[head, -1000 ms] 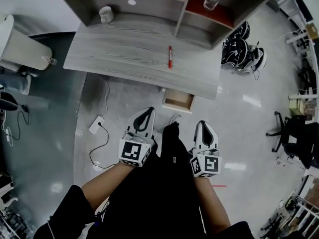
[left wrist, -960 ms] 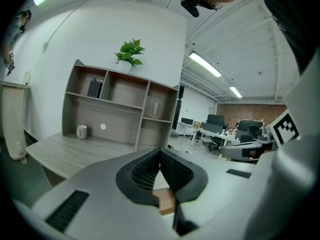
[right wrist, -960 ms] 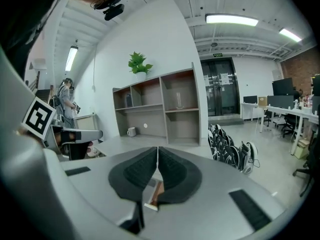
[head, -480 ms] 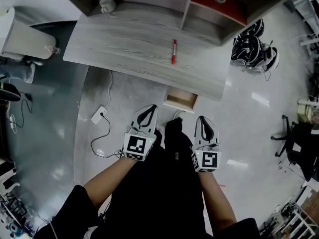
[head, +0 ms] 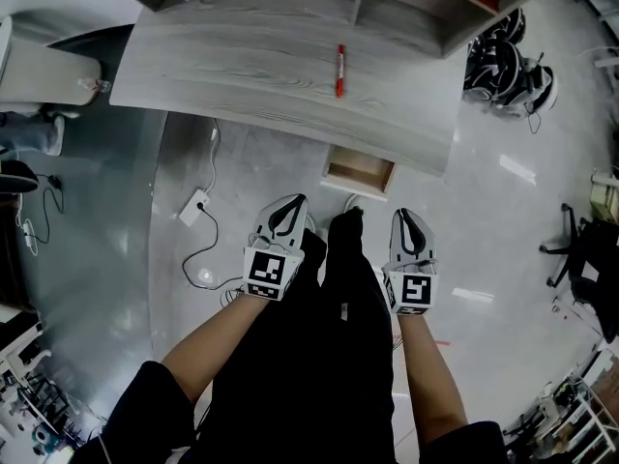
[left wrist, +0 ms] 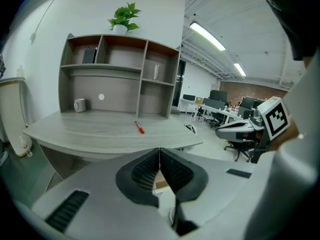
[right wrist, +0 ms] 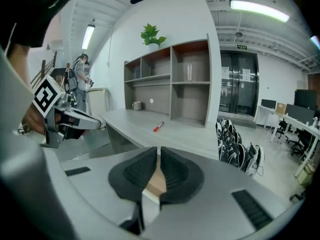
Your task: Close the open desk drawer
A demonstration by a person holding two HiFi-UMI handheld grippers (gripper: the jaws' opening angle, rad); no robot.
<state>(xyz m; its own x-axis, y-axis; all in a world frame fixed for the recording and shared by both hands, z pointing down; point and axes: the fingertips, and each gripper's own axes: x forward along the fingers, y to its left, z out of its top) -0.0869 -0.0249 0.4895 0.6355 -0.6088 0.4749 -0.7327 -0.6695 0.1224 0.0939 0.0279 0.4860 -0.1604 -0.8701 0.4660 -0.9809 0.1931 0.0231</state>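
Left claw (head: 290, 204) and right claw (head: 407, 217), both closed on nothing, have sunk nearer the drawer (head: 360, 174), still open below the front edge of the counter (head: 242, 75)

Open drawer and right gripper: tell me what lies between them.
Only bare, glossy floor lies between the right gripper and the open drawer; the head view shows it. The gripper is apart from the drawer.

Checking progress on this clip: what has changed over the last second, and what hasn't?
The left claw and the right claw both sank lower, away from the head camera, staying shut and empty. Nothing was taken hold of or let go. The drawer is still open and untouched, and the red pen lies on the desk as before.
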